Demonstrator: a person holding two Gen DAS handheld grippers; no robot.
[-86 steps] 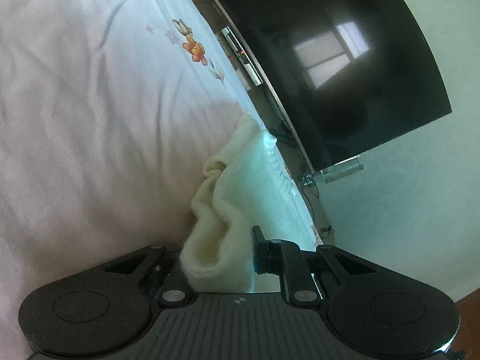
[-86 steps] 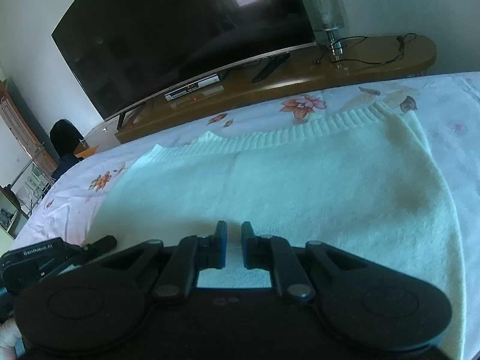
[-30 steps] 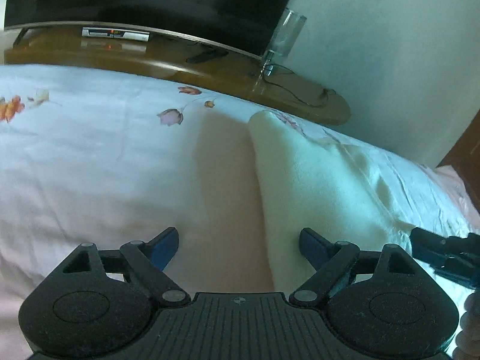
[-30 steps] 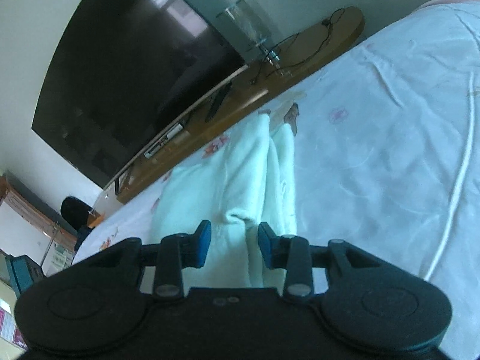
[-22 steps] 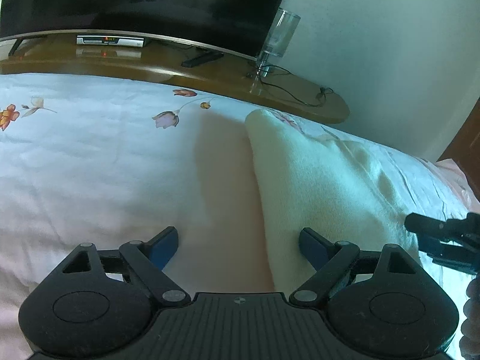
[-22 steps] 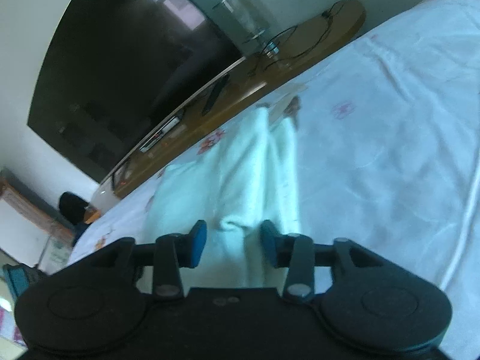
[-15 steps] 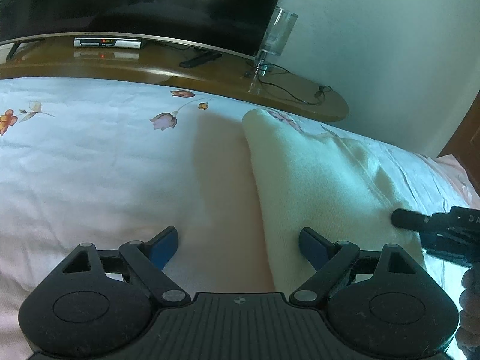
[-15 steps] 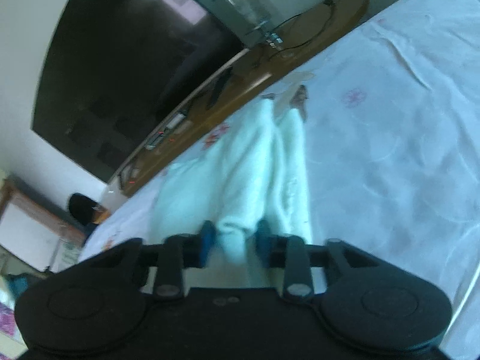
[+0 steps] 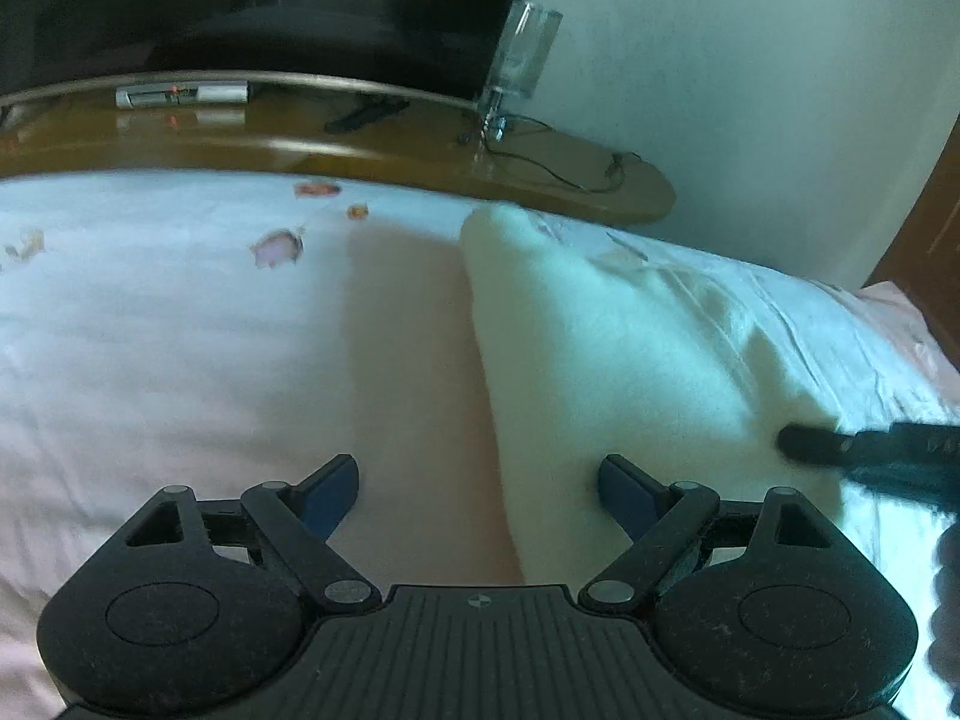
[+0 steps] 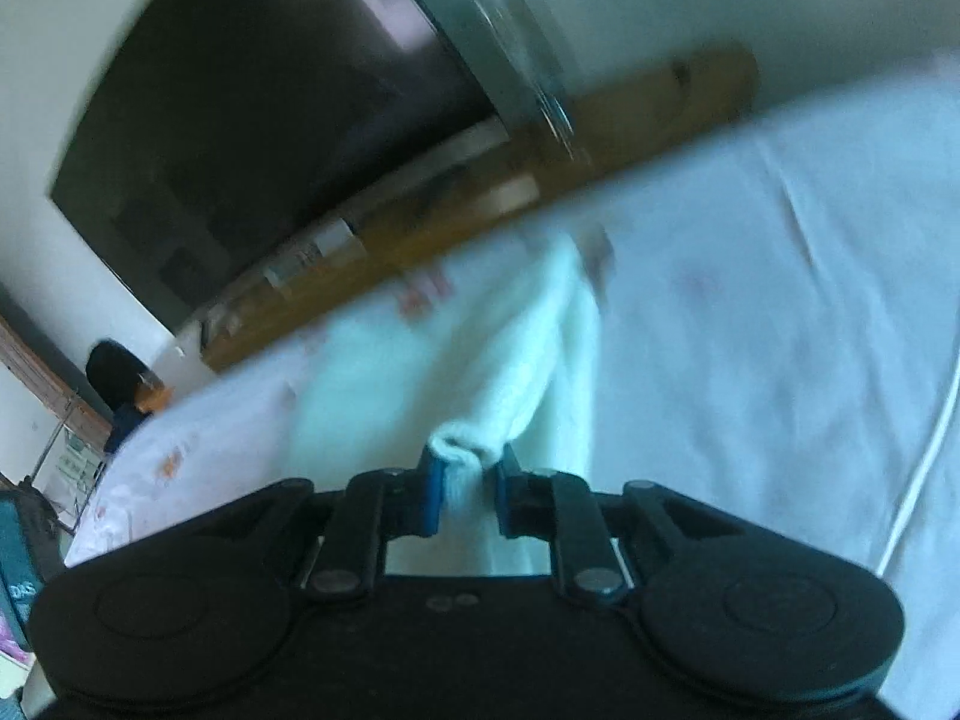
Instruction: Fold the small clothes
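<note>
I see a bed [image 9: 150,360] with a flowered sheet, beyond it a wooden stand [image 9: 360,150] carrying a TV [image 9: 240,0]. My left gripper [image 9: 477,489] is spread over the sweater [image 9: 600,360] edge; my right gripper [image 10: 468,489] is closing, pinching a sweater fold.

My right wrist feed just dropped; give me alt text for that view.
The right gripper is closing its blue pads on a bunched fold of the cream knit garment, which trails away across the floral bedsheet. Beyond, blurred, stand a dark television and a wooden console.
</note>
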